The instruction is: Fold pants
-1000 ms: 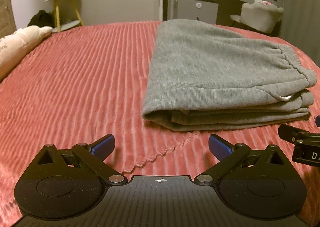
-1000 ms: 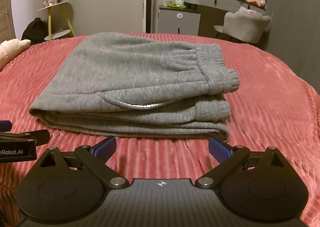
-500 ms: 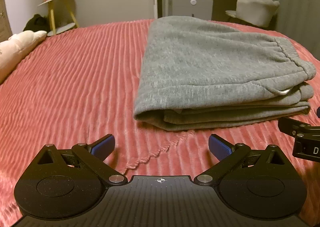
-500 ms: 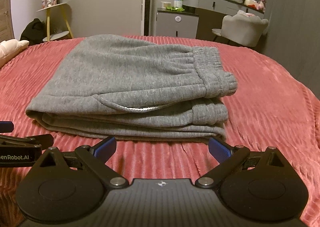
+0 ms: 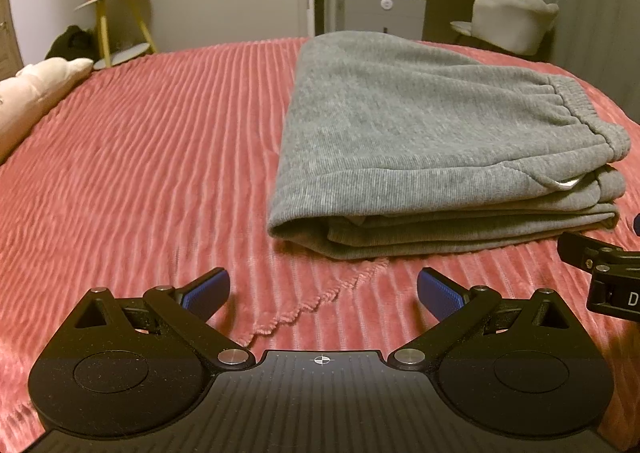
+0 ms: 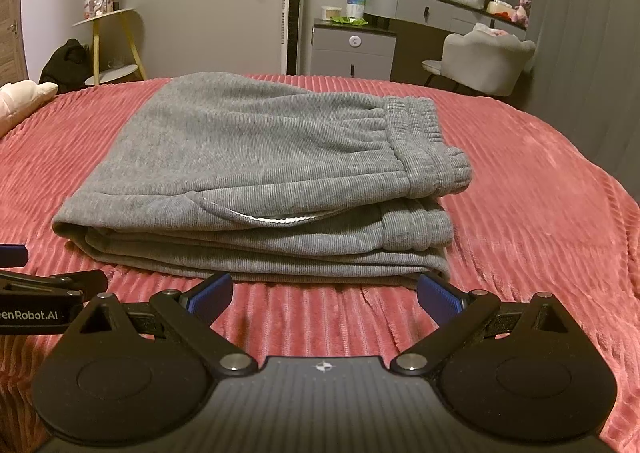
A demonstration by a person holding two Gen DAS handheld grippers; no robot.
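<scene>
The grey sweatpants (image 5: 420, 141) lie folded in a thick stack on the red ribbed bedspread (image 5: 140, 157), waistband at the right end. They also show in the right wrist view (image 6: 260, 173). My left gripper (image 5: 324, 293) is open and empty, just in front of the stack's near left corner. My right gripper (image 6: 324, 293) is open and empty, its blue pads (image 6: 438, 299) close to the stack's near edge. The right gripper's finger shows at the edge of the left wrist view (image 5: 600, 265).
A pale pillow (image 5: 36, 93) lies at the bed's left side. Beyond the bed stand a yellow side table (image 5: 116, 25), a grey cabinet (image 6: 352, 53), a dressing table with a mirror (image 6: 464, 1) and a grey chair (image 6: 484, 61).
Both grippers have drawn back slightly and risen a little, so the pants sit a bit further and lower in view. The pants have not moved. Both jaws stay open.
</scene>
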